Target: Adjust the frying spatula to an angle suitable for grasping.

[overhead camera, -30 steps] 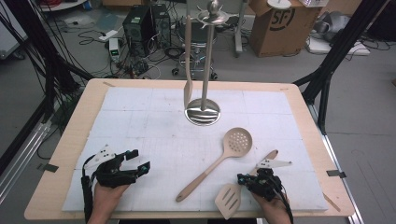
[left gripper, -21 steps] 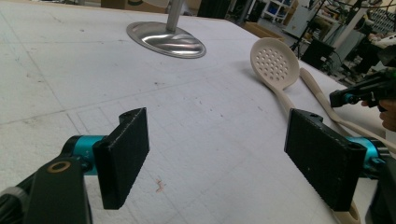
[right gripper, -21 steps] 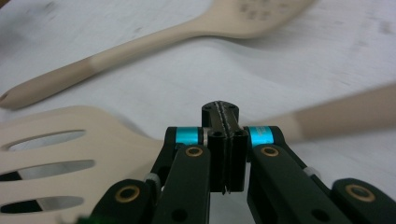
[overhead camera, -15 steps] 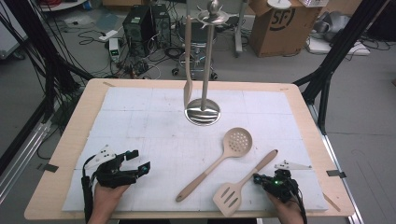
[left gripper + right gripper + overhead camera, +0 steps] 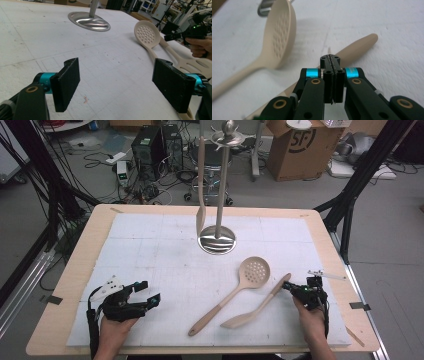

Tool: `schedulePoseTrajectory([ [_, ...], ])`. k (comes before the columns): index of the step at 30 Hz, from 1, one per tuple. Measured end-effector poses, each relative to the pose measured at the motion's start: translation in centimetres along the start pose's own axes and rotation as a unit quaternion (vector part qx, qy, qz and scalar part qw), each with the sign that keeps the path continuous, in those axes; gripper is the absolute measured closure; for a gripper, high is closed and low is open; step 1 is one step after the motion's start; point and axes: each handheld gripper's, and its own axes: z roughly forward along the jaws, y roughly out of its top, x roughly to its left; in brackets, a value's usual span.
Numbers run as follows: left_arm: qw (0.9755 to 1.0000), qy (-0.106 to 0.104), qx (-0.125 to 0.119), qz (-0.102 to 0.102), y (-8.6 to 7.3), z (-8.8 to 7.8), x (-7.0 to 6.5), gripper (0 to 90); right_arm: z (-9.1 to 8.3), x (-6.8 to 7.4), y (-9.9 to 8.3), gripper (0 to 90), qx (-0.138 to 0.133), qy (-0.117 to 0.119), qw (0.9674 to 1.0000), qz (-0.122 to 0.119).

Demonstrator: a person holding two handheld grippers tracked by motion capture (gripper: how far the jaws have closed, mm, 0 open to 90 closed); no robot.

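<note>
1. Since a second ago, the right claw (image 5: 292,289) has slid rightward, and the beige slotted turner (image 5: 260,302) now lies more lengthwise beside the beige perforated spoon (image 5: 235,292).
2. The right gripper view shows this claw pressed together, empty, above the turner's handle (image 5: 359,46).
3. The left gripper view shows the left claw (image 5: 120,86) spread over the white table (image 5: 150,250).

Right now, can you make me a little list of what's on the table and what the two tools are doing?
stand: silver stand at the far middle, one spatula hanging on it
spoon: holey spoon lying flat
turner: slotted turner lying beside the spoon
left tool: left tool open, empty
right tool: right tool shut, at the turner's handle end
</note>
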Motion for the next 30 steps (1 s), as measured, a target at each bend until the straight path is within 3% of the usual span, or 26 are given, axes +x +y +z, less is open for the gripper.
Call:
schedulePoseTrajectory([
  [1,1.0,0.002,-0.001,-0.001,0.0,-0.1,0.0,23.0,0.1,0.0,0.3,90.0,-0.001,0.005,1.0,0.003],
  [2,1.0,0.001,0.0,-0.001,0.0,-0.1,0.1,23.0,0.4,0.0,0.5,90.0,0.004,-0.014,0.9999,-0.007],
  [3,1.0,0.002,0.0,-0.001,0.0,-0.2,0.1,23.0,0.6,-0.1,0.7,90.0,0.005,-0.018,0.9997,-0.015],
  [5,1.0,0.002,-0.004,-0.004,0.0,-0.3,0.1,23.0,1.1,-0.5,0.5,89.9,0.028,-0.045,0.9984,-0.016],
  [7,1.0,0.005,-0.004,-0.002,0.0,-0.4,0.2,23.0,1.2,-1.0,-0.1,89.8,0.024,-0.036,0.9991,0.0],
  [11,1.0,0.004,-0.001,-0.002,0.0,-0.3,0.2,23.0,1.0,-0.5,-0.4,89.8,0.029,-0.032,0.999,-0.01],
  [13,1.0,0.001,-0.001,-0.001,0.0,-0.2,0.1,23.0,1.2,0.0,-0.5,89.7,0.036,-0.023,0.999,-0.01],
  [18,1.0,0.002,-0.001,-0.001,0.0,-0.1,0.0,23.1,2.0,1.1,-0.9,89.7,0.058,0.032,0.9974,0.03],
  [20,1.0,0.001,0.0,0.0,0.0,-0.2,0.1,23.1,2.2,1.6,-1.0,89.7,0.074,0.052,0.9948,0.047],
  [22,1.0,0.003,0.0,-0.001,0.0,-0.2,0.1,23.1,2.5,2.0,-1.4,89.6,0.095,0.089,0.9889,0.072],
  [24,1.0,0.003,-0.001,-0.002,0.0,-0.2,0.1,23.1,2.8,3.0,-1.8,89.6,0.117,0.117,0.9839,0.067],
  [26,1.0,0.002,-0.003,-0.003,0.0,-0.2,0.1,23.0,3.2,4.1,-2.2,89.6,0.125,0.13,0.9823,0.052],
  [30,1.0,0.001,-0.003,-0.001,0.0,-0.3,0.0,23.2,3.7,5.3,-2.1,89.5,0.102,0.105,0.9886,0.033],
])
